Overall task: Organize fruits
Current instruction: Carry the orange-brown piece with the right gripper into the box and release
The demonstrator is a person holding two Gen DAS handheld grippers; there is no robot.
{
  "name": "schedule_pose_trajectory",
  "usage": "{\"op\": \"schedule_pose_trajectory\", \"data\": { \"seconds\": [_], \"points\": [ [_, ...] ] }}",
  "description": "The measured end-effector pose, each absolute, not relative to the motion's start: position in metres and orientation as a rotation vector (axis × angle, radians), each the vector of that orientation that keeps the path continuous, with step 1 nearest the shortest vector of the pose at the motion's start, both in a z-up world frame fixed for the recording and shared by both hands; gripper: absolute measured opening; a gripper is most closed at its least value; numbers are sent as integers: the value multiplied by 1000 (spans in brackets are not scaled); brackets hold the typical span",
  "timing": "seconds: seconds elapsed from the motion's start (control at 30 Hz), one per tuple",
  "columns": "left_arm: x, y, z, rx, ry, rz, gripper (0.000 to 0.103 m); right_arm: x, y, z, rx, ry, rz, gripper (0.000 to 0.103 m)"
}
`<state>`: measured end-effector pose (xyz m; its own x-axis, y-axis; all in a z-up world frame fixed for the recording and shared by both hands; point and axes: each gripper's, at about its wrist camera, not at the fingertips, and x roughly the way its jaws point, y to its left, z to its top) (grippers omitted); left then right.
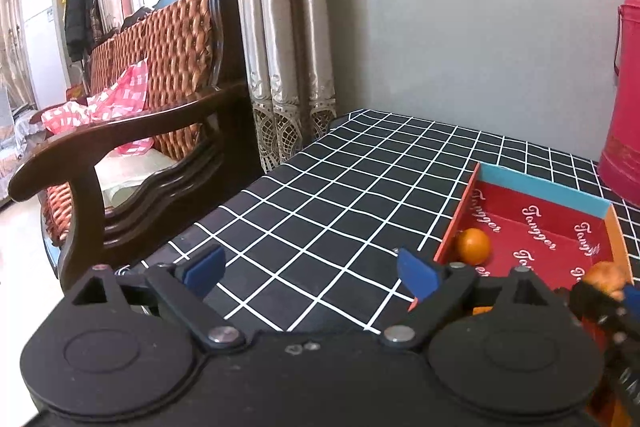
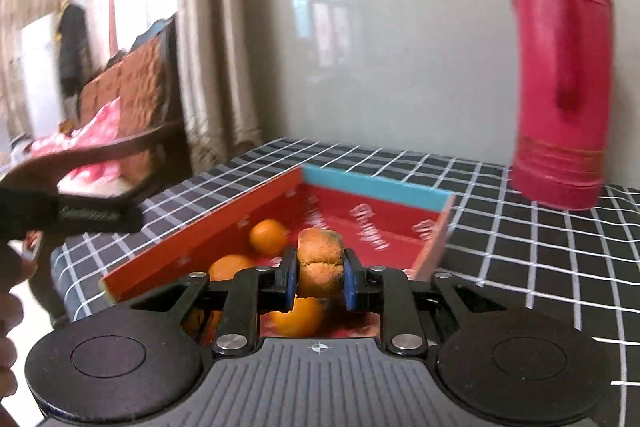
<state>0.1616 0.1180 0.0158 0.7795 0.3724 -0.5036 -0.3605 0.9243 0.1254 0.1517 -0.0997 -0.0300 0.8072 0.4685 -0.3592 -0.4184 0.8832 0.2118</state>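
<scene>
right wrist: fruit (image 2: 320,261) between jaws

A black, white-gridded tablecloth (image 1: 328,195) covers the table; a red box (image 2: 224,223) and red thermos (image 2: 560,75) are set on it.

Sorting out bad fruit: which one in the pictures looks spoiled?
The brownish, wrinkled fruit clamped in the right gripper, above the red box. The oranges lying in the box are smooth and bright orange.
</scene>
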Motion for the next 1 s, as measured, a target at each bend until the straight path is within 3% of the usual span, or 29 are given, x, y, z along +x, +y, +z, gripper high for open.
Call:
{"op": "schedule_pose_trajectory", "data": {
  "seconds": [0.17, 0.2, 0.27, 0.3, 0.53, 0.7, 1.0],
  "points": [
    [164, 122, 14, 21, 567, 389, 87, 153, -85, -34, 78, 433, 496, 26],
    [164, 122, 14, 21, 569, 388, 87, 151, -81, -35, 61, 432, 491, 33],
    [164, 121, 14, 22, 567, 382, 87, 147, -78, -33, 37, 404, 459, 82],
    [164, 121, 15, 22, 564, 379, 88, 142, -78, -32, 33, 371, 432, 87],
    [155, 111, 23, 17, 543, 310, 89, 128, -97, -23, 69, 330, 374, 88],
    [127, 102, 31, 18, 547, 252, 89, 101, -120, -9, 120, 307, 282, 102],
    [32, 101, 63, 20, 526, 164, 95, 11, -159, 24, 278, 399, 90, 103]
  ]
}}
